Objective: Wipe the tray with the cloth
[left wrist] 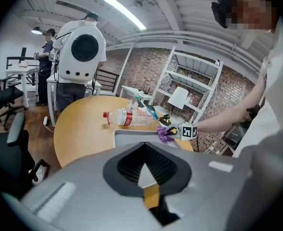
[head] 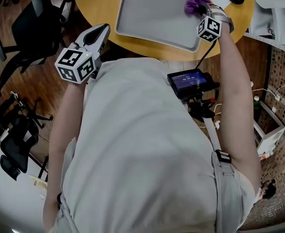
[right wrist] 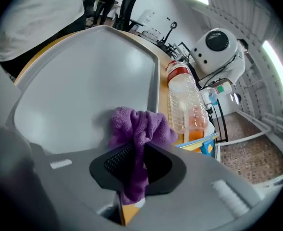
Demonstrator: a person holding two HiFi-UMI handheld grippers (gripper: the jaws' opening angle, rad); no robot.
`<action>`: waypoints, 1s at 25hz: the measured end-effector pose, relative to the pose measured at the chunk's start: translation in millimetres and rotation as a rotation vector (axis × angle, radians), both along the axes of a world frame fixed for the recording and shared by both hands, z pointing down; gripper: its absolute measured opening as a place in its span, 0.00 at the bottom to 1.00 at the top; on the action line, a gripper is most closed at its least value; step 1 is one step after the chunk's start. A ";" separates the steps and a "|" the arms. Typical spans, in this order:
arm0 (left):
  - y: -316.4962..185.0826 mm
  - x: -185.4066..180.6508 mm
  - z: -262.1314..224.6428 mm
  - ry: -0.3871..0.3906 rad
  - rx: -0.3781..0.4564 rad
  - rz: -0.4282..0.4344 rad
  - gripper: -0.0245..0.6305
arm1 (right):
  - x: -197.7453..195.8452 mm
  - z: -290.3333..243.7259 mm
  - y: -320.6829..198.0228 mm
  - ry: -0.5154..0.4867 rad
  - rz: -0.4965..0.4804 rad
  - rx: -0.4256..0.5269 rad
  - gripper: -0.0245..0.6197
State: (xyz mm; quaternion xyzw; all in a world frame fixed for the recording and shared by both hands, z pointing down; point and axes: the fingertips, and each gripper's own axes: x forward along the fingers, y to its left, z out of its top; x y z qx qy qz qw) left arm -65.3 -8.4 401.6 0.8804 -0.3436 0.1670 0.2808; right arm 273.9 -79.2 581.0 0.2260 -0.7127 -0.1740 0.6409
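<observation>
A grey tray lies on the round wooden table. My right gripper is shut on a purple cloth and holds it down on the tray's far right part. In the right gripper view the cloth bunches out of the jaws onto the tray floor, close to its right rim. My left gripper hovers at the table's near edge, left of the tray, shut and holding nothing. From the left gripper view the tray and the cloth lie ahead.
A clear plastic bottle with a red cap lies on its side just beyond the tray's far rim. Black office chairs stand left of the table. A white robot and a metal shelf stand behind the table.
</observation>
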 end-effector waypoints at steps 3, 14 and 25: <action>-4.9 -4.6 8.6 -0.005 -0.013 0.005 0.04 | -2.0 7.6 -2.2 -0.020 0.058 -0.028 0.12; -7.2 -1.0 1.1 0.029 0.015 0.144 0.04 | -50.9 8.1 92.9 -0.131 0.181 -0.109 0.12; -22.5 21.2 13.6 0.050 -0.005 0.239 0.04 | -67.5 30.8 164.8 -0.161 0.180 -0.212 0.12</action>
